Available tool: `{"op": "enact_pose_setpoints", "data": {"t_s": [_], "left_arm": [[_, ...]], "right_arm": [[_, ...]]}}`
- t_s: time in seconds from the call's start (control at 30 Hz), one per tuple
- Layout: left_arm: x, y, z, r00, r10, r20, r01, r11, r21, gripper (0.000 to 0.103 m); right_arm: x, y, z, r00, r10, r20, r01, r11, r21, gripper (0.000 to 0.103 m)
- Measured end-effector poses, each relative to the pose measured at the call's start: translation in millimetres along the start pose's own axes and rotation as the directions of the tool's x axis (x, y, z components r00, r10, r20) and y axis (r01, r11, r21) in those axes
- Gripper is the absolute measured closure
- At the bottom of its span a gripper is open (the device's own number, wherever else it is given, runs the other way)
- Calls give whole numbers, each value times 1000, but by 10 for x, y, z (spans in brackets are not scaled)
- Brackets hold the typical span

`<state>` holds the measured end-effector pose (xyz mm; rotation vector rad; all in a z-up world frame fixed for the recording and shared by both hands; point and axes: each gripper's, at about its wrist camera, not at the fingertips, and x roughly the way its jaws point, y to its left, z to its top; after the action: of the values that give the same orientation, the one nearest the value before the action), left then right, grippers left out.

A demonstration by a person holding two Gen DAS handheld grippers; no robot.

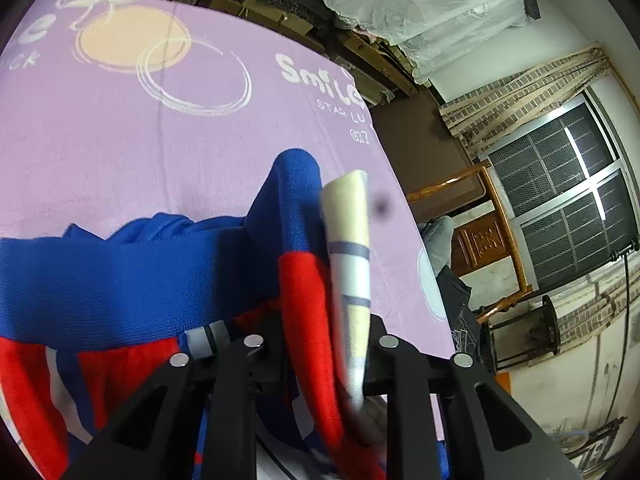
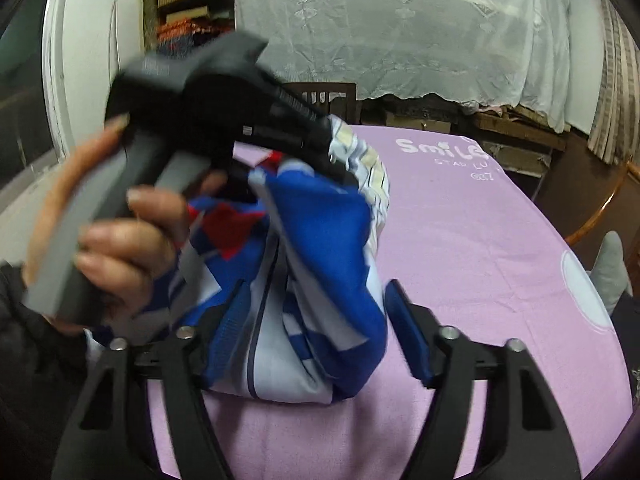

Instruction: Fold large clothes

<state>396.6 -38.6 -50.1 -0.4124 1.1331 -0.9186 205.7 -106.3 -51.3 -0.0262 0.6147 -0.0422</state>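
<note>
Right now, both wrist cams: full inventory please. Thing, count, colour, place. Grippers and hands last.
garment: 1, blue, red and white, bunched up on the purple cover, held up at its top
purple cover: 1, lilac with white lettering and circles, spread over the work surface
lace cloth: 1, white, draped over stacked things behind the surface
wooden chair: 1, brown, beside the surface
window: 1, dark panes with mesh, in the white wall
left gripper: 1, black, closed on a raised fold of the garment
right gripper: 1, black with blue pads, jaws apart either side of the garment's lower end, pads not pressing
left hand: 1, wrapped round the left gripper's grey handle
</note>
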Motion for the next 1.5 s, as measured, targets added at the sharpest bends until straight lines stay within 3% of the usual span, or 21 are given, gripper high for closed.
{"op": "enact_pose_setpoints", "data": {"t_s": [0.03,0.13,0.23,0.4,0.47,0.63,0.8,1.03,1.27,1.5], "left_arm": [[-32,-35,-5,1000,3,9,-3,1000,7,83],[-198,-156,-13,999,17,50,-19,999,38,83],[-567,-257,-63,992,61,114,-69,995,71,83],[-1155,-210,-167,971,151,184,-165,984,64,83],[-1377,-93,-258,959,192,211,-205,978,41,83],[-1716,373,-533,945,228,236,-221,974,-54,83],[-1725,864,-748,947,238,215,-211,967,-141,83],[-1545,1343,-885,952,260,160,-226,953,-201,83],[-1489,1467,-920,945,299,131,-270,941,-203,73],[-1453,1441,-943,930,340,141,-314,933,-178,71]], "right_arm": [[26,2,-16,1000,-26,4,26,1000,-2,71],[-15,-116,25,1000,17,20,-18,998,56,84],[-142,-153,129,998,36,54,-40,996,75,86],[-385,194,341,991,65,117,-59,997,-58,87],[-424,387,407,988,81,129,-67,991,-114,87],[-448,965,422,984,96,152,-45,951,-306,87],[-319,1503,207,986,105,133,-29,879,-476,87],[18,1840,-102,994,103,35,-63,810,-584,86],[283,2041,-320,996,93,-8,-75,752,-655,85],[335,2016,-387,994,108,-35,-104,742,-662,79]]}}
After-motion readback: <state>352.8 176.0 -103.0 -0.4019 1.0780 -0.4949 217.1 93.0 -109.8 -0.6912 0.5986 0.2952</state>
